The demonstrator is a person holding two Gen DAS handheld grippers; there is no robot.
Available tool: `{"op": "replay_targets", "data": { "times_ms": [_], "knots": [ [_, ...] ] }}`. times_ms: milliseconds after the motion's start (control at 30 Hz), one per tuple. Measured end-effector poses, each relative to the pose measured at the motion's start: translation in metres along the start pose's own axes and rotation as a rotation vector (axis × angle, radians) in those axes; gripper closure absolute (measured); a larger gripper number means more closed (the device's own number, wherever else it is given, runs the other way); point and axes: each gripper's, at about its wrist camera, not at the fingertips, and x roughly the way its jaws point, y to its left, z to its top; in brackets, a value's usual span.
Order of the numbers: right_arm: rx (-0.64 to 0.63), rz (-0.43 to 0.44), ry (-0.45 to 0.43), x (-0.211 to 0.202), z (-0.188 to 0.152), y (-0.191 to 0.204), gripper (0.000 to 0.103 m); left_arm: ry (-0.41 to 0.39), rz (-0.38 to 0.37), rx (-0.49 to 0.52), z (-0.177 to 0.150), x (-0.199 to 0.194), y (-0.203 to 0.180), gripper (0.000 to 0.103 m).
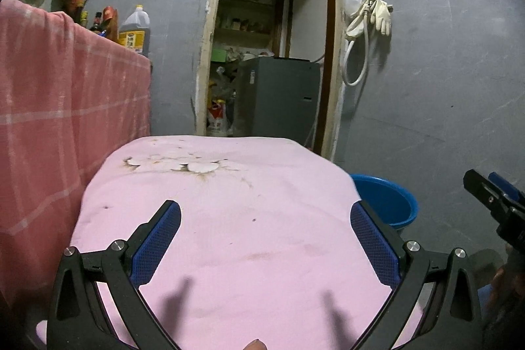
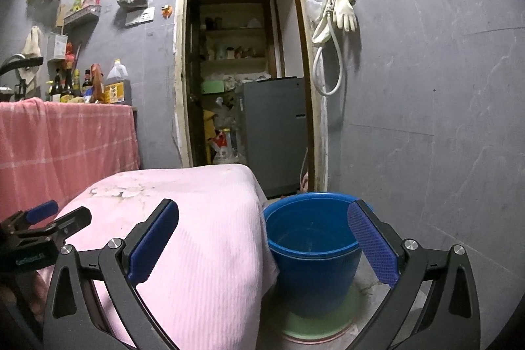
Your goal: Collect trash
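We see a grey tiled wall [image 2: 426, 71] with an open wooden-framed doorway [image 2: 242, 54], and through it a grey box-shaped appliance [image 2: 275, 133]. Before it stands a tabletop draped in a pale pink cloth [image 1: 229, 218]; the cloth bears a patch of white flaking marks with brown scorched edges [image 1: 177, 164] near its far side, and no loose trash shows on it. To the left hangs a salmon-pink checked towel [image 1: 65, 104], with bottles and a large oil jug [image 1: 134, 31] behind it. On the floor just beside the tabletop's right edge sits a round blue plastic bucket [image 2: 311, 251], upright on a light green disc [image 2: 318, 323]; its inside looks bare. A pair of cream rubber gloves [image 2: 344, 12] and a white hose hang by the doorway.

The left hand-held gripper [image 1: 265, 235] hovers above the pink cloth, level, its blue-padded fingers [image 1: 157, 245] spread wide and grasping nothing. The right hand-held gripper [image 2: 262, 238] is likewise released, spanning the cloth's edge and the bucket, with one pad [image 2: 370, 241] over the bucket's rim.
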Motion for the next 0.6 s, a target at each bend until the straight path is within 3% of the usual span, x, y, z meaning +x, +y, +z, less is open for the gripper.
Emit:
{"op": "replay_targets", "data": {
  "times_ms": [600],
  "knots": [
    [0.013,0.022,0.043,0.012,-0.02,-0.001,0.0,-0.005,0.071,0.022,-0.021,0.001,0.007,0.002]
  ]
}}
